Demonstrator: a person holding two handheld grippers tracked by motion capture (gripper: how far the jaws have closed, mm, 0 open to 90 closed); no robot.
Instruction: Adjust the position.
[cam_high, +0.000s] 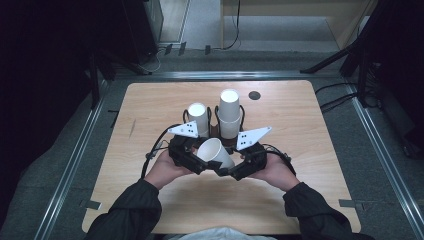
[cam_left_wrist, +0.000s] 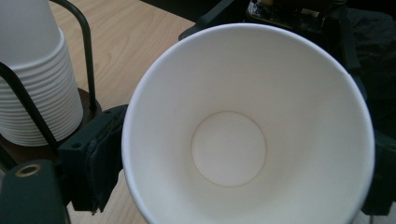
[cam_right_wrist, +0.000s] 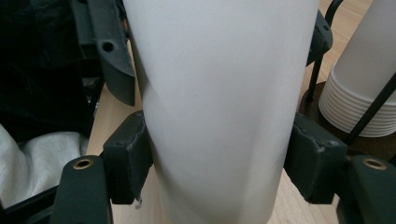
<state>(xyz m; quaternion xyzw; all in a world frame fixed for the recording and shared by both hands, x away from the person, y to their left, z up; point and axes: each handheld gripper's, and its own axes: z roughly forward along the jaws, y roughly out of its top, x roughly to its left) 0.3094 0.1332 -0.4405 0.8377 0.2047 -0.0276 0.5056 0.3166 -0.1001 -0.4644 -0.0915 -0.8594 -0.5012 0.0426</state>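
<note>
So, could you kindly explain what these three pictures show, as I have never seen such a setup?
A person sits at a wooden table, holding a hand-operated two-jaw gripper in each hand. The high view looks down from above. The other two come from cameras riding on each gripper. The left gripper and right gripper both clamp one white paper cup, tilted on its side. The left gripper view looks into its mouth. Behind it, a dark wire rack holds two stacks of cups.

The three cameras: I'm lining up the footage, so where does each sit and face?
High view: above the table, looking down; sleeves, hands, both grippers.
Left gripper view: on the left gripper, facing into the paper cup; own pads.
Right gripper view: on the right gripper, facing the cup's side; own pads.
All share the cup.
</note>
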